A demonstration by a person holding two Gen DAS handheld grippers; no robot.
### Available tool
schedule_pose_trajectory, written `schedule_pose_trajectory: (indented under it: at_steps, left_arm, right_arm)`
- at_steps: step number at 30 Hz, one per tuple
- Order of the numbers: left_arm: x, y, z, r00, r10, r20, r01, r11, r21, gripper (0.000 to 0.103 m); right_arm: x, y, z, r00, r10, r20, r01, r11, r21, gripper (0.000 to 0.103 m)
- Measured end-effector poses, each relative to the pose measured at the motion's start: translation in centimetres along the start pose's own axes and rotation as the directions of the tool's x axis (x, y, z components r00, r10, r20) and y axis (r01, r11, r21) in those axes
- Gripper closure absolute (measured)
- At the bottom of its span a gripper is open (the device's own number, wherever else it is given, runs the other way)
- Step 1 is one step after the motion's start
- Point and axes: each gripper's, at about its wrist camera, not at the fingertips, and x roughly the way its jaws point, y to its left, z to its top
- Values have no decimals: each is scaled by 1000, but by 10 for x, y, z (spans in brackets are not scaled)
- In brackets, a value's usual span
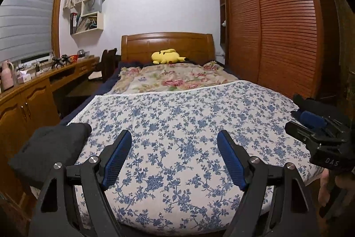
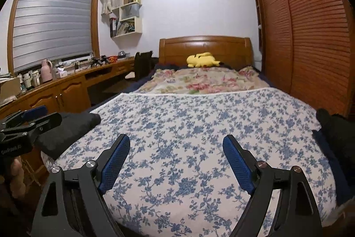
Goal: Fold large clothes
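Note:
A folded black garment lies at the near left corner of the bed, on the blue-flowered white sheet. My left gripper hangs above the sheet's near end, open, nothing between its blue pads; the black garment is just left of it. My right gripper is likewise open and empty above the sheet. In the left wrist view the right gripper shows at the right edge. More dark cloth lies at the bed's right edge.
A pink-flowered quilt and a yellow plush toy lie toward the wooden headboard. A slatted wardrobe runs along the right. A wooden desk with cabinets and small items lines the left under the window blind.

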Motion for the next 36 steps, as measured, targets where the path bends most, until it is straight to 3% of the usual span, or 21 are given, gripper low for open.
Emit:
schedule_pose_trajectory:
  at_steps: [36]
  left_arm:
    - [-2,-1,-7,1000,19,18,-19,1000,-19,23]
  right_arm:
    - [4,-8,-10,1000,-7,24,7,1000,11,15]
